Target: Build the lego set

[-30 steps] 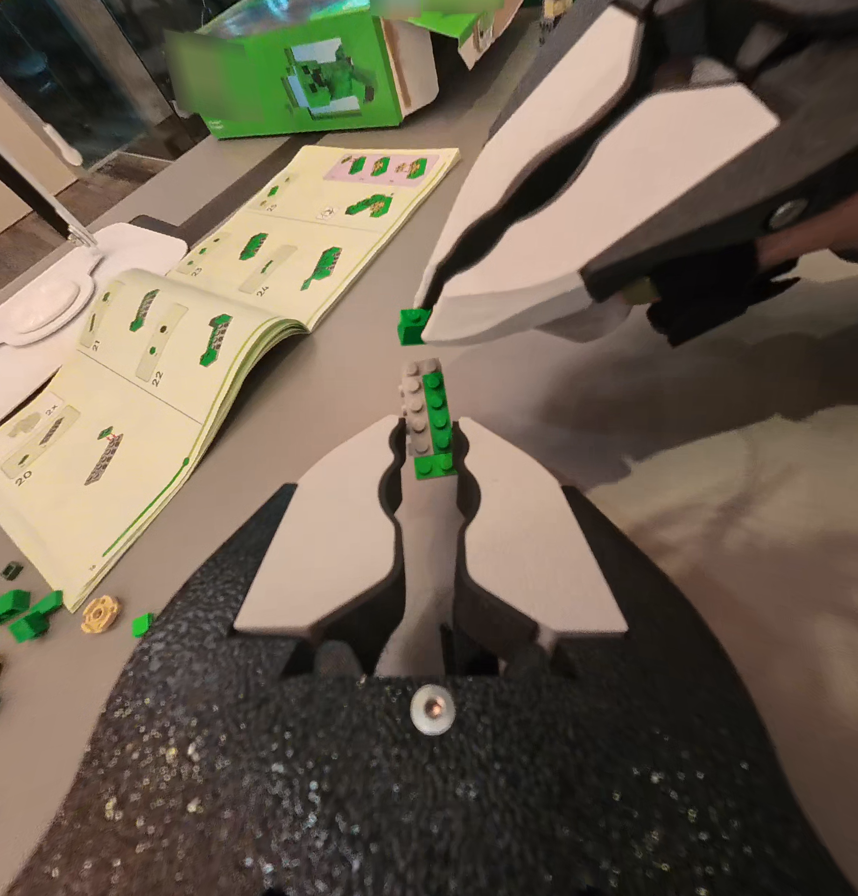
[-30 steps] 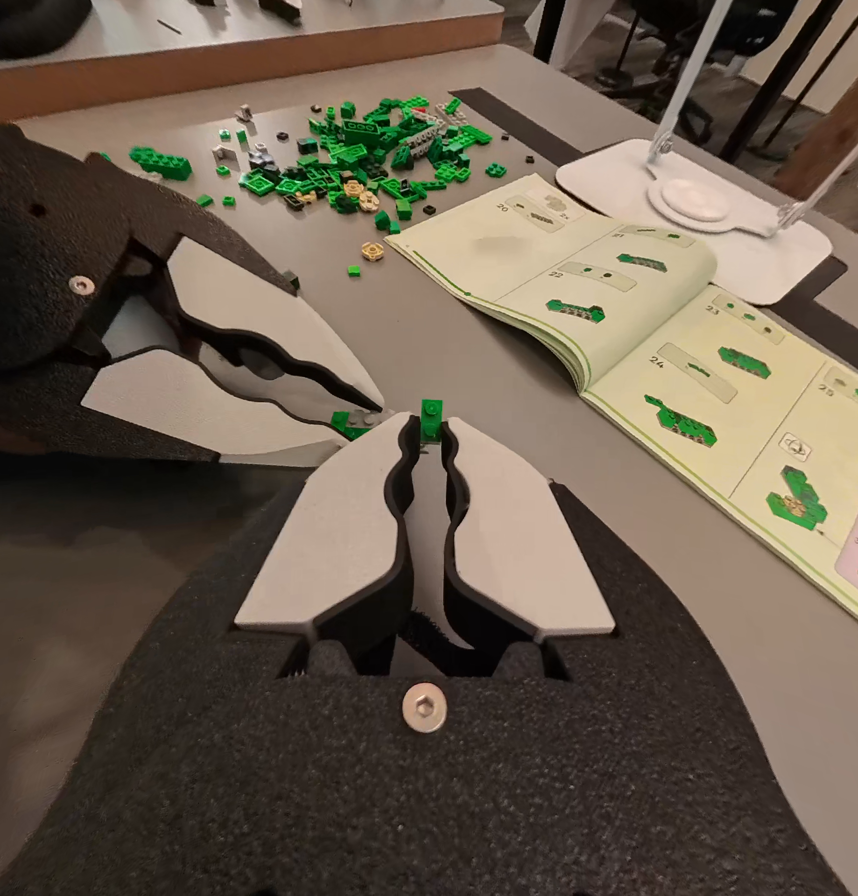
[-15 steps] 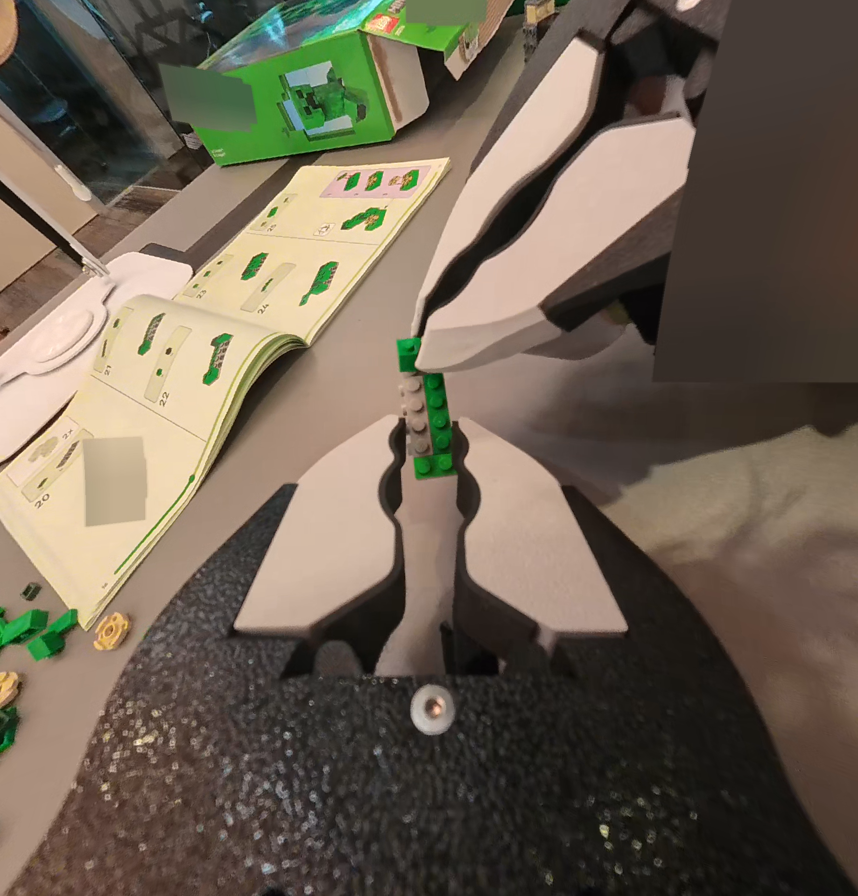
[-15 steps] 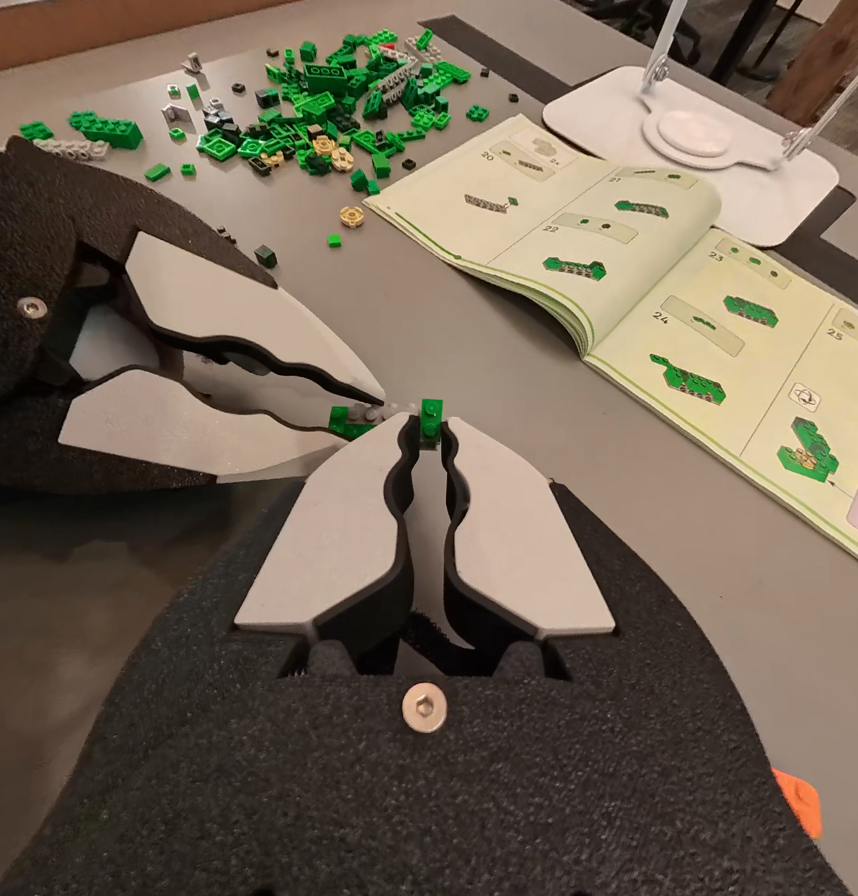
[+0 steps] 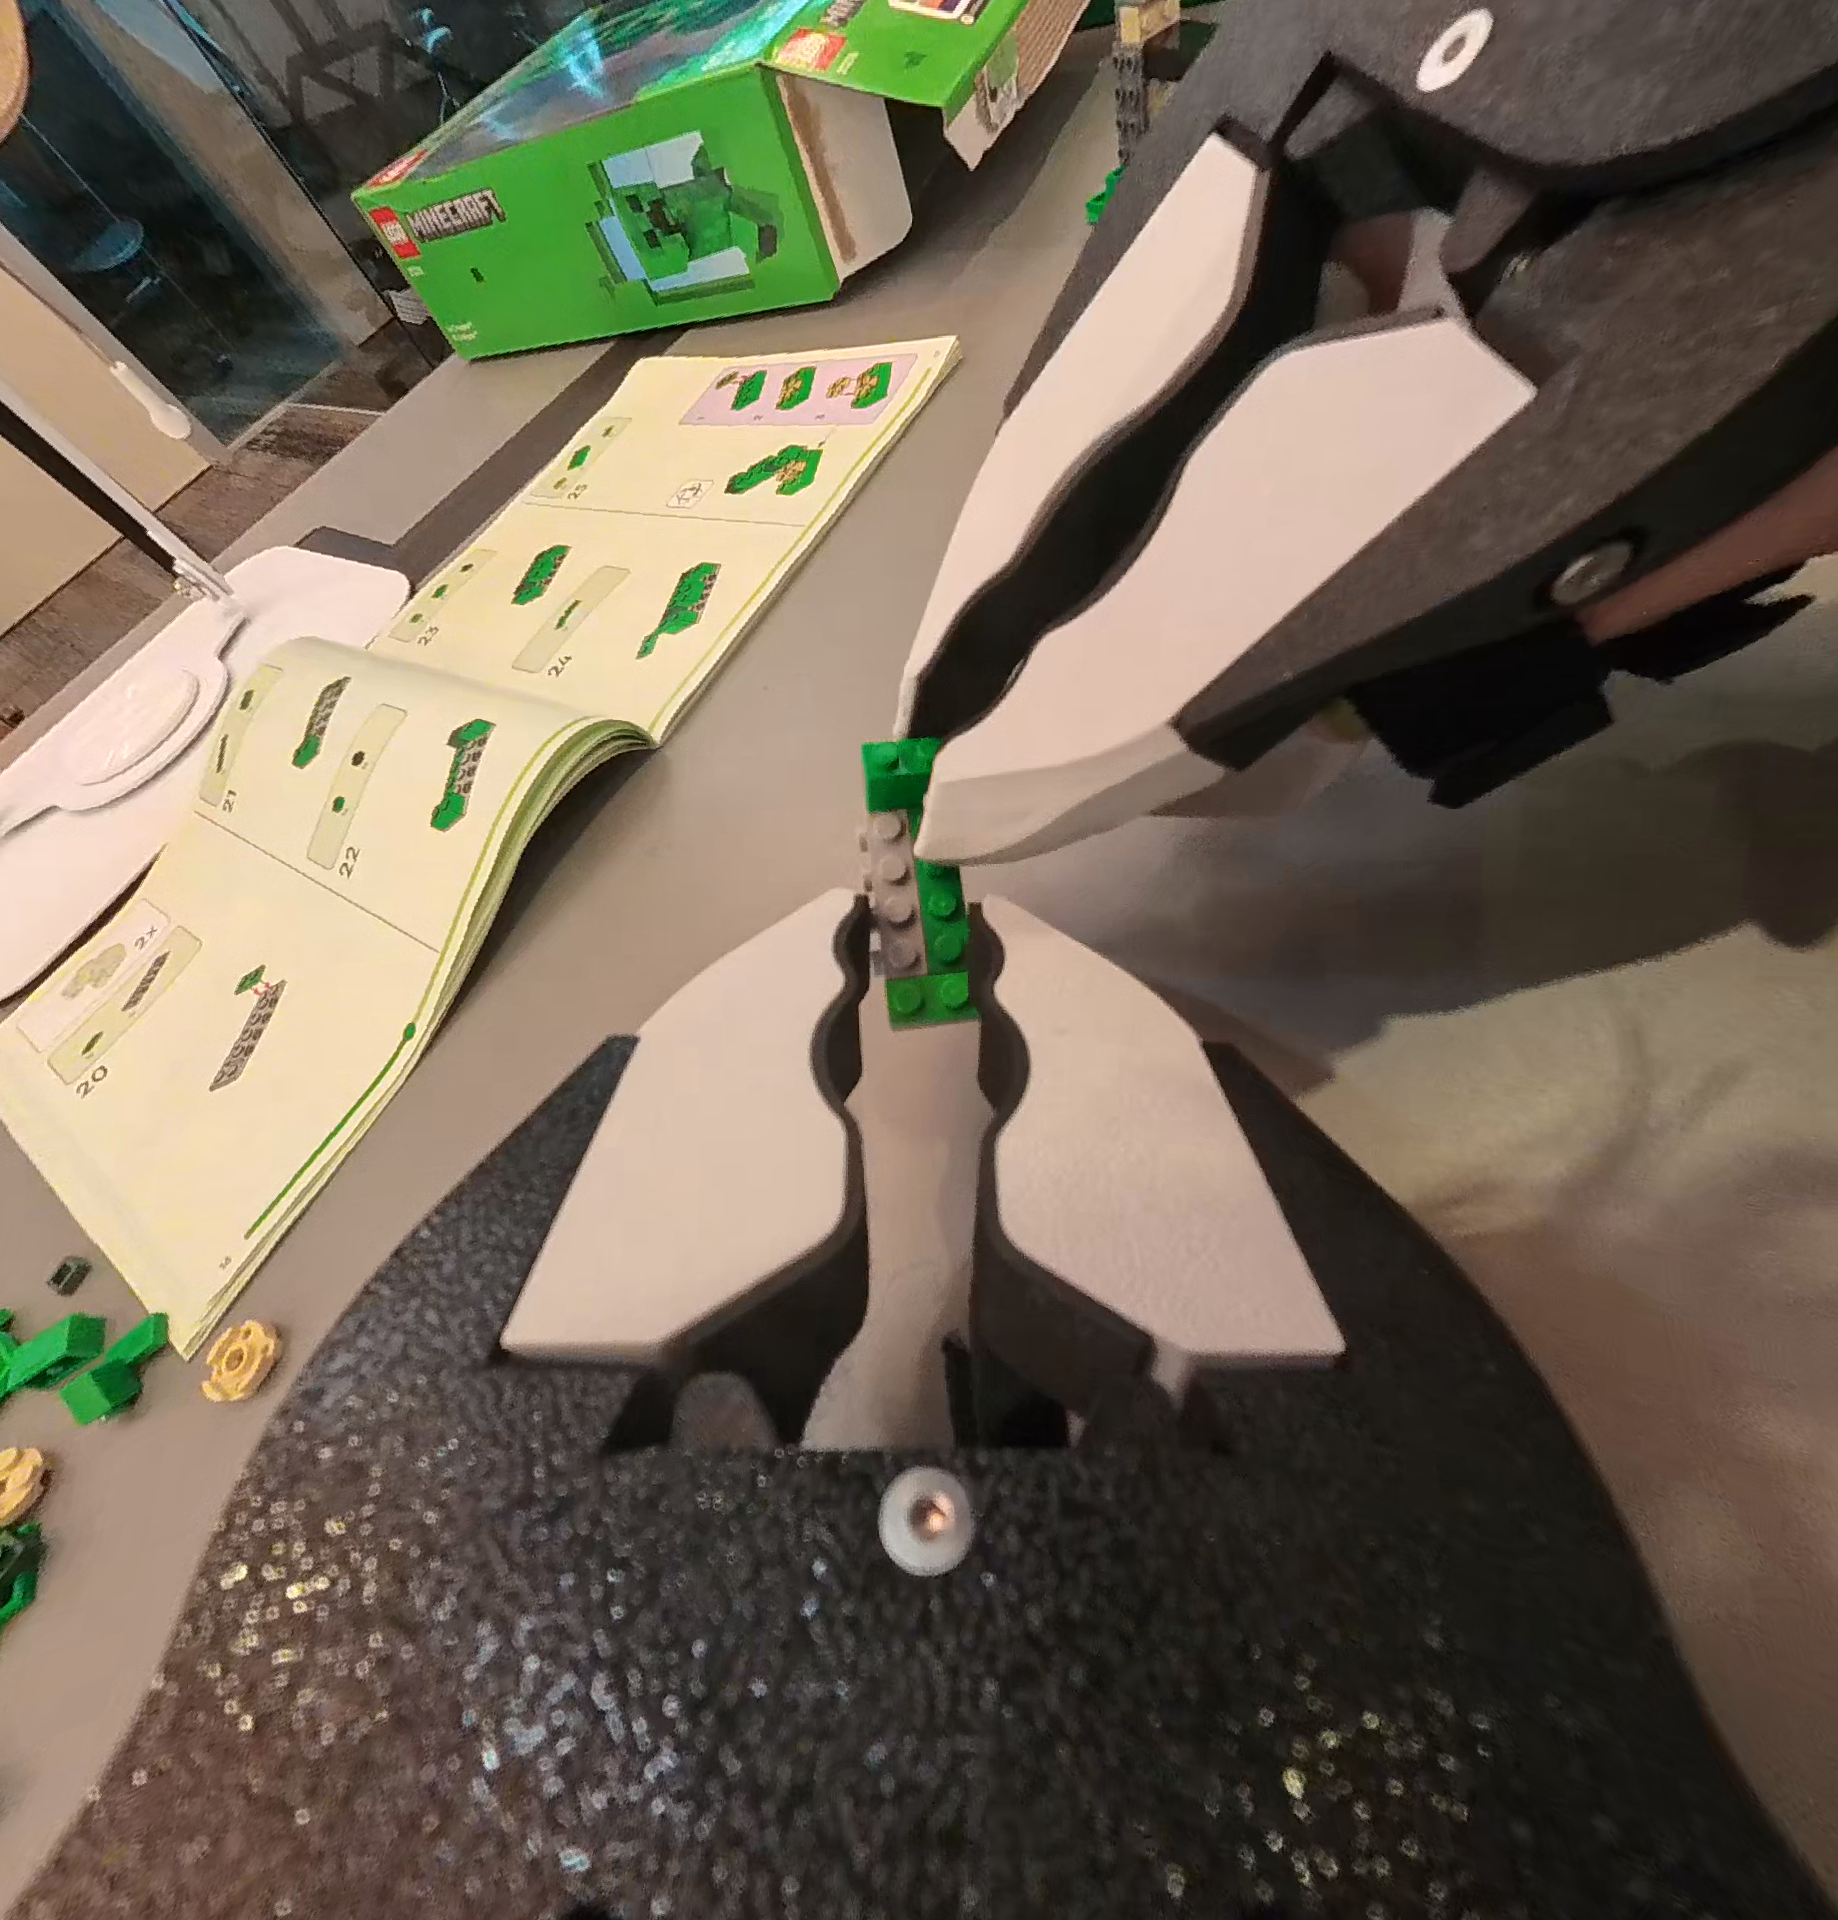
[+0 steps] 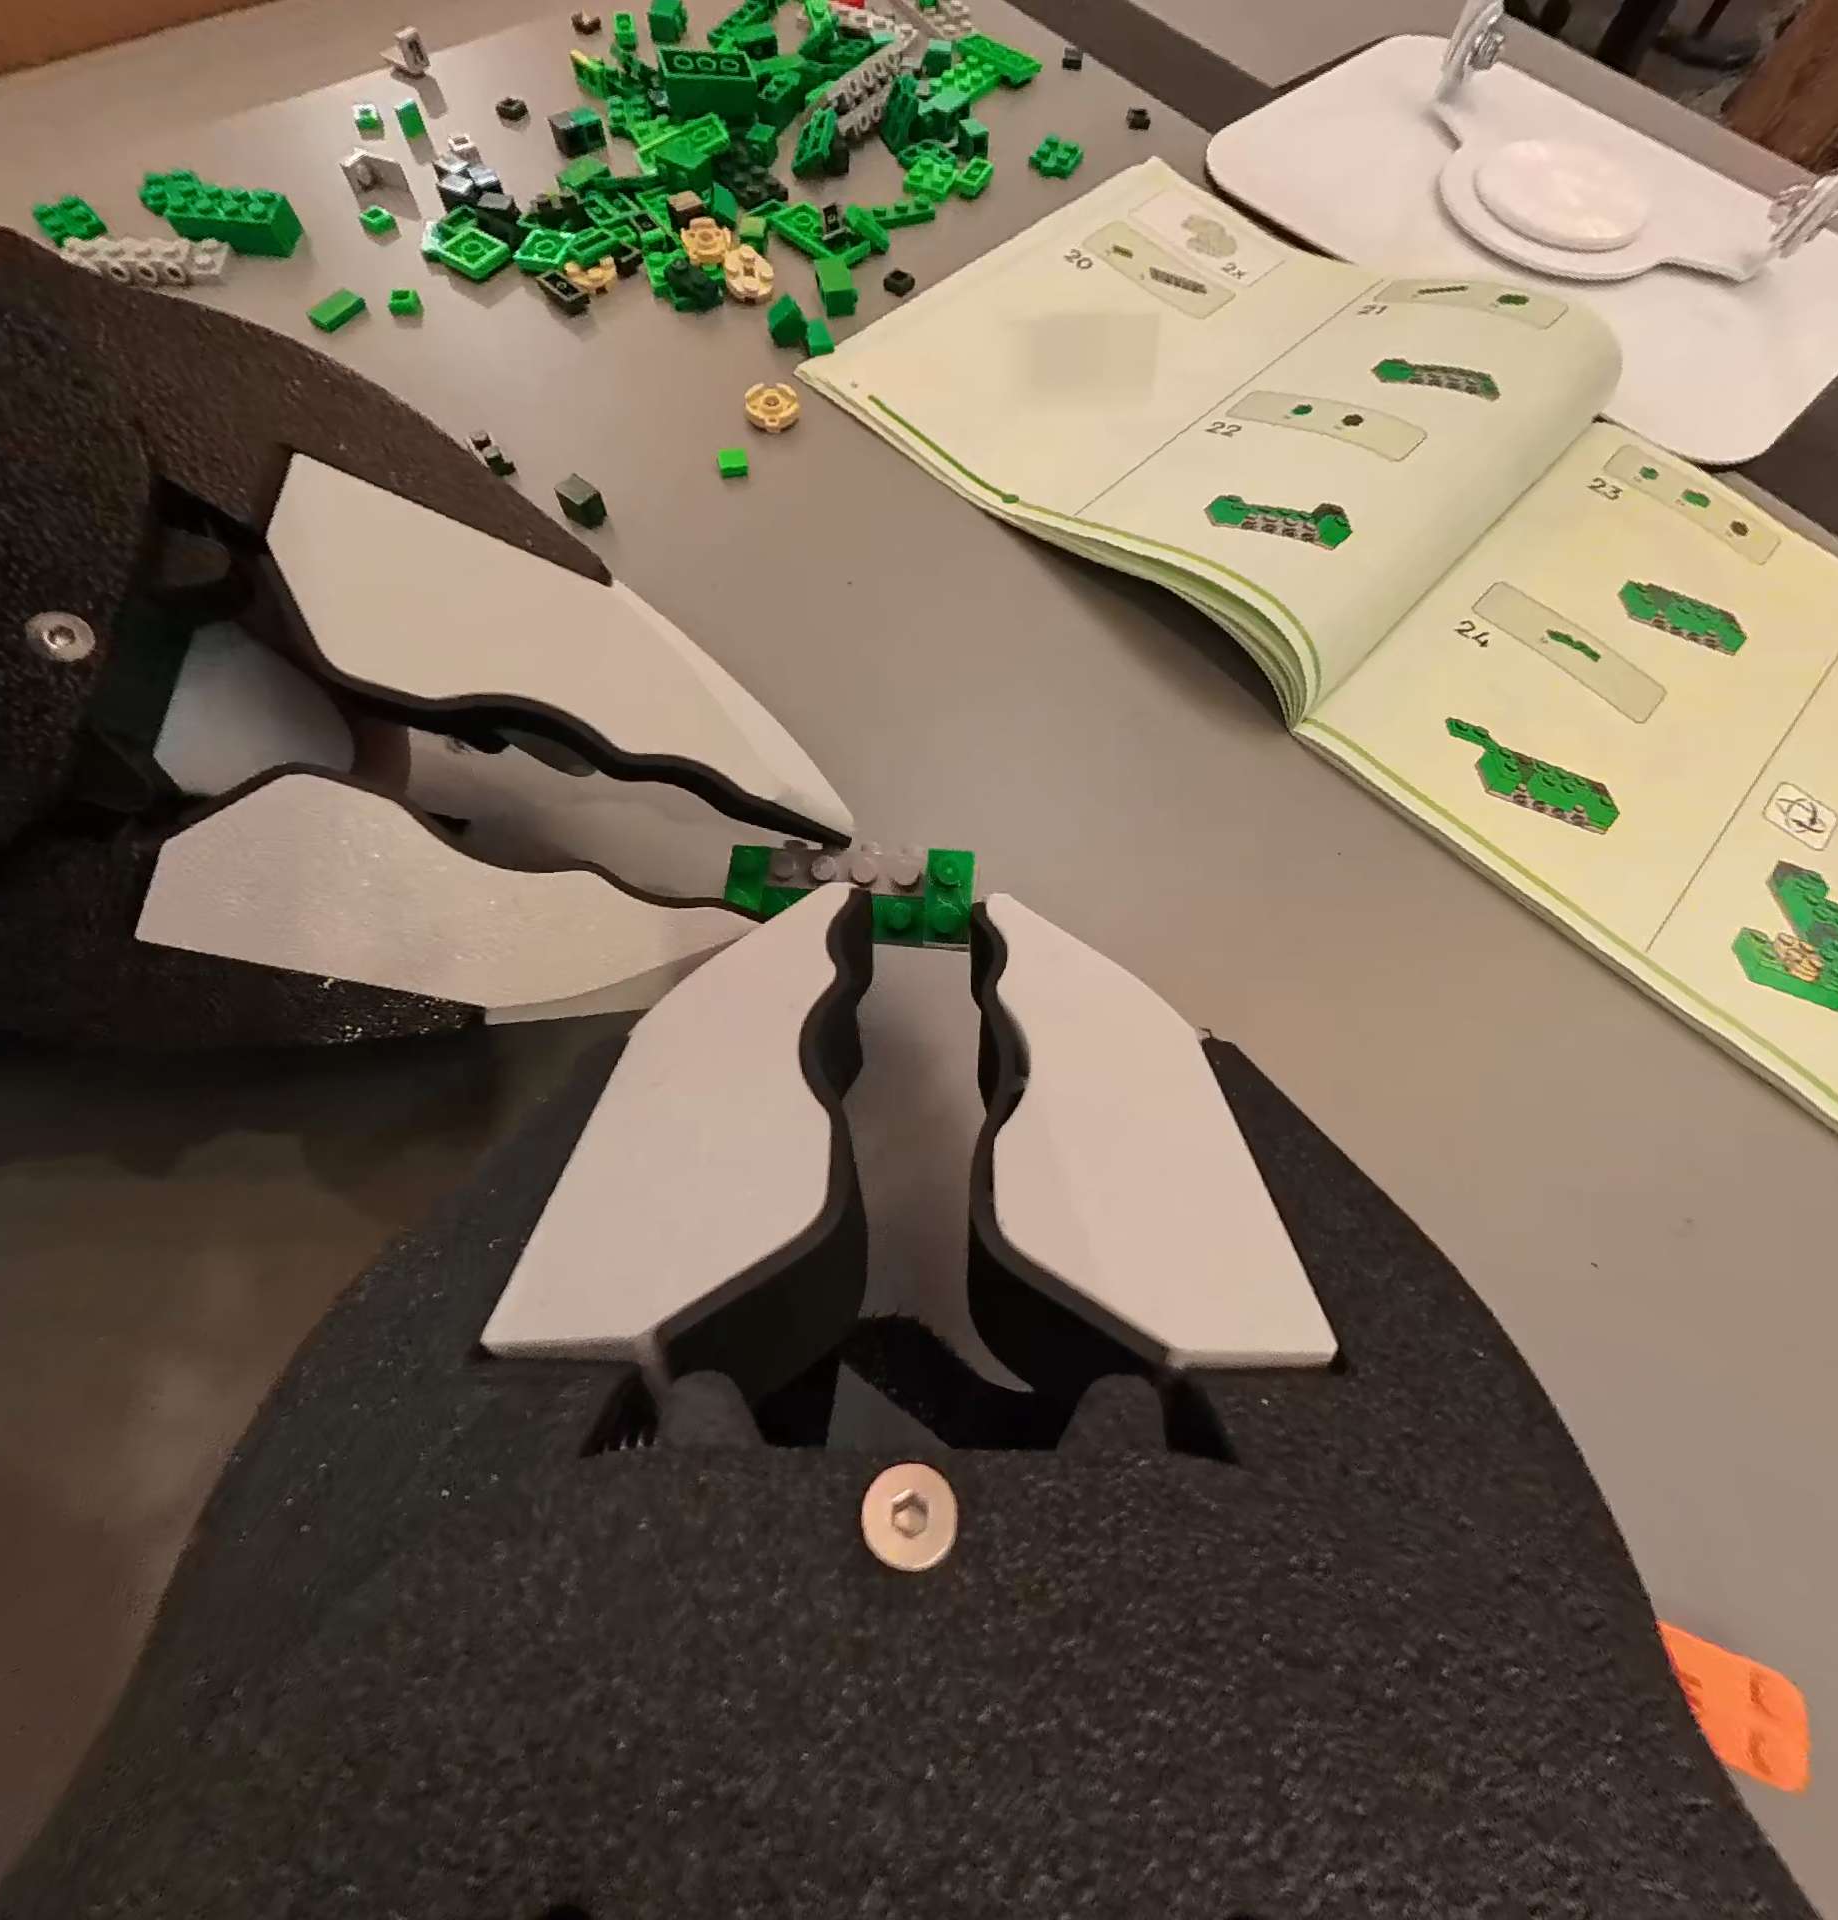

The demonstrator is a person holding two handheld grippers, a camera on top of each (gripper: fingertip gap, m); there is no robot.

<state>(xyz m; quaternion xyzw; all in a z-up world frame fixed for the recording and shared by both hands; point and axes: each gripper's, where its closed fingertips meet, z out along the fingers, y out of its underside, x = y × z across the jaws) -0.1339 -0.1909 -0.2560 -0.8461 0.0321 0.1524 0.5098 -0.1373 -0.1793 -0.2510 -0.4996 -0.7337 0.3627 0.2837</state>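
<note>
My left gripper (image 5: pixel 917 920) is shut on a small grey-and-green lego assembly (image 5: pixel 910 914) and holds it above the grey table (image 5: pixel 749 831). My right gripper (image 5: pixel 915 790) comes in from the upper right, shut on a small green brick (image 5: pixel 897 774) that touches the assembly's far end. In the right wrist view the right gripper (image 6: pixel 920 920) holds the green brick (image 6: pixel 948 881) against the end of the assembly (image 6: pixel 853 864). The left gripper (image 6: pixel 795 878) reaches in there from the left.
An open instruction booklet (image 5: pixel 479 779) lies left of the grippers, also in the right wrist view (image 6: pixel 1310 468). A green set box (image 5: pixel 634 229) lies behind it. Loose green, grey and tan bricks (image 6: pixel 738 156) are scattered beyond. A white lamp base (image 6: pixel 1517 208) and an orange piece (image 6: pixel 1741 1714) are there too.
The right gripper has brought the small green brick down onto the far end of the assembly; the gap between them has closed. The left gripper has kept its hold.
</note>
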